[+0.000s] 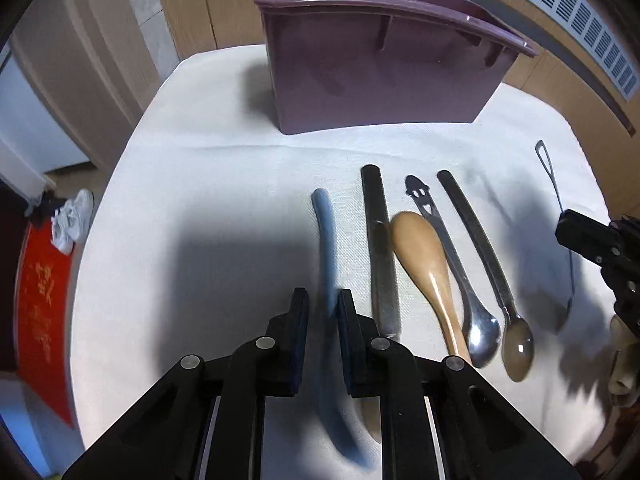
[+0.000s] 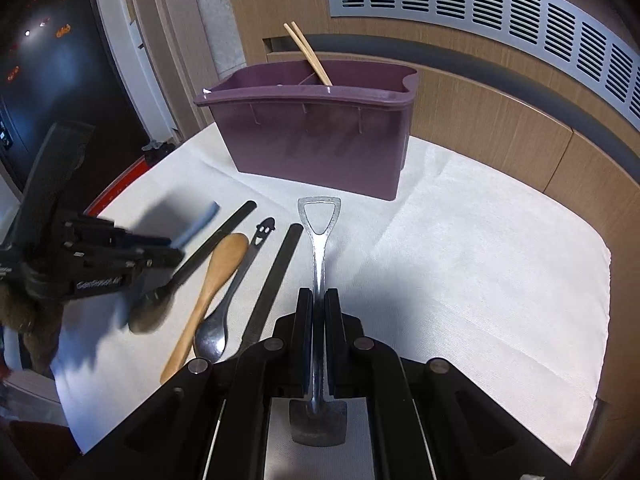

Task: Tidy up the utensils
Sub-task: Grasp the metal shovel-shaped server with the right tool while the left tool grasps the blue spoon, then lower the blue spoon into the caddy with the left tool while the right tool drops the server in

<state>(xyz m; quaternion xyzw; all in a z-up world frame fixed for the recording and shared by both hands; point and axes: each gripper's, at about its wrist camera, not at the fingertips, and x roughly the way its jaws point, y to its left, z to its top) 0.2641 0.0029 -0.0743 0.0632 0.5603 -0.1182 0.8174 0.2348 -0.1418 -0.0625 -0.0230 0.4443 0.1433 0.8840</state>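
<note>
Upper-centre of frame sits the purple caddy [image 2: 316, 136], beyond right gripper [image 2: 319, 308] w/ jaws clenched on shovel-handled spoon [image 2: 320, 248], long axis pointing at it; left gripper [image 1: 323, 312] jaws grasping blue spoon [image 1: 326, 240].

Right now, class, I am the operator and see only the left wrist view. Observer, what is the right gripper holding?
Observer: The right gripper is shut on a metal shovel-shaped spoon, with the flat blade nearest its camera.
Operator: Is the purple bin divided inside?
Observer: Yes, the purple bin has a divider showing inside.
Operator: Where do the chopsticks sit?
Observer: Two chopsticks lean out beside that divider, towards the back.
</note>
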